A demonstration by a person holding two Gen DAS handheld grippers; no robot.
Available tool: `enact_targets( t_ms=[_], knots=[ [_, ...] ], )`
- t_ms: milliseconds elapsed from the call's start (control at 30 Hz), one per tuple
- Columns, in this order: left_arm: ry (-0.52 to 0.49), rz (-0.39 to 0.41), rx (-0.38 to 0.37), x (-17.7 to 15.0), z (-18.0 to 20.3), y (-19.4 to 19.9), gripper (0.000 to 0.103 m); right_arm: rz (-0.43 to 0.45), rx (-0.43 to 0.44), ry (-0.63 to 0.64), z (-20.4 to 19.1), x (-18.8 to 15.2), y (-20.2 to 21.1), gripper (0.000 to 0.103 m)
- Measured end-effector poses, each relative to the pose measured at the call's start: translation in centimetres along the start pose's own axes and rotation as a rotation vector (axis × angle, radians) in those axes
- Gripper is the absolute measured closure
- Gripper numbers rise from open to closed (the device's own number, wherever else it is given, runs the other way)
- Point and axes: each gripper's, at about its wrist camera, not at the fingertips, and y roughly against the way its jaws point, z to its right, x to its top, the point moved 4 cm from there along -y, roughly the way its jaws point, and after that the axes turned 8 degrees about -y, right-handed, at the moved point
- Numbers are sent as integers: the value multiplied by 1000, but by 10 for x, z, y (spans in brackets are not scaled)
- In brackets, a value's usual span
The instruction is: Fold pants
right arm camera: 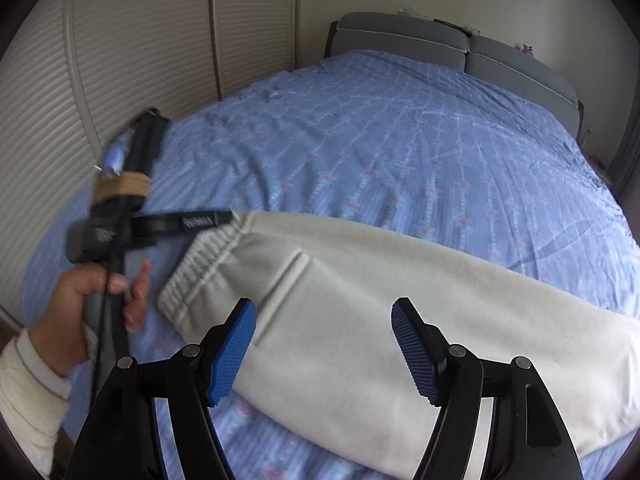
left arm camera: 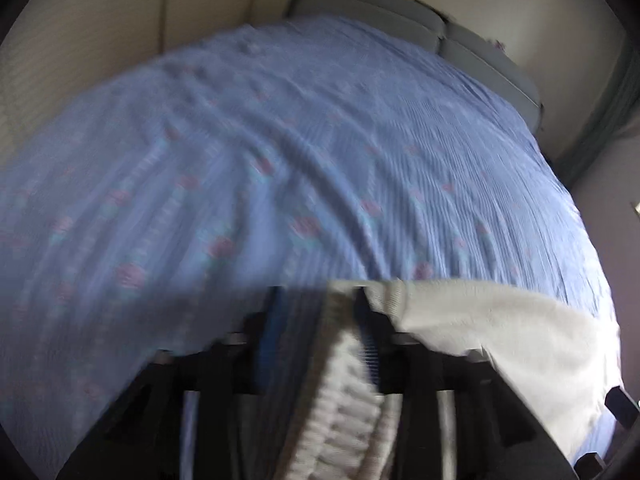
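Cream-white pants (right arm camera: 360, 288) lie across the blue bedspread (right arm camera: 380, 140), waistband (right arm camera: 200, 268) at the left, legs running off right. My left gripper (left arm camera: 320, 320) is shut on the ribbed waistband (left arm camera: 344, 400), the cloth pinched between its blue pads; the view is blurred. The pants' body (left arm camera: 500, 340) hangs to its right. In the right wrist view the left gripper (right arm camera: 224, 218) grips the waistband's far corner, held by a hand (right arm camera: 80, 300). My right gripper (right arm camera: 324, 320) is open and empty, just above the pants' seat near a pocket seam (right arm camera: 288, 280).
The bed has a grey padded headboard (right arm camera: 460, 48) at the far end. Slatted cream wardrobe doors (right arm camera: 120, 60) run along the bed's left side. A dark curtain or door frame (left arm camera: 600, 112) stands at the right.
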Motion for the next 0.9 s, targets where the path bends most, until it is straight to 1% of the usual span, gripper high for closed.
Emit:
enact_targets(
  t_ms=[33,67,100,133,200,267,367,400,433,467,500,600,633,700,733,800,833,867,900],
  knots=[
    [-9,38,60,3,-2,16,38,1,-3,-4,5,0,4,32],
    [-36,70,118,4,-3,34,34,3,1,-9,11,0,10,32],
    [-58,84,143,4,-3,48,32,4,9,-14,17,-1,16,32],
    [-83,92,139,0,0,63,32,2,16,-17,24,-4,22,32],
    [-149,80,94,-16,11,89,32,0,33,-19,36,-11,37,32],
    [-212,49,39,-40,26,107,32,-8,42,-9,48,-23,51,32],
    [-254,-23,-78,-74,47,122,32,-37,61,13,65,-48,72,32],
    [-273,-35,-125,-86,57,126,32,-53,66,27,70,-57,78,32],
    [-298,-39,-148,-97,65,129,32,-67,66,48,74,-67,83,32],
    [-326,-42,-152,-104,77,133,32,-80,58,66,79,-77,88,32],
    [-376,-41,-143,-113,88,136,32,-98,54,78,84,-88,91,32],
    [-535,-33,-86,-136,123,138,32,-142,65,129,96,-119,95,32],
    [-575,-44,-67,-140,133,135,32,-149,66,148,98,-127,95,32],
    [-639,-84,-65,-149,161,134,32,-166,74,152,105,-141,92,32],
    [-657,-114,-61,-152,171,132,32,-176,87,141,108,-147,90,32],
    [-662,-189,-49,-154,191,126,32,-183,97,151,112,-156,83,32],
    [-650,-209,-63,-155,198,123,32,-202,97,145,114,-160,77,33],
    [-623,-225,-93,-156,206,119,32,-225,114,119,115,-162,72,33],
    [-590,-230,-119,-156,212,116,32,-251,150,81,118,-164,67,33]
  ],
)
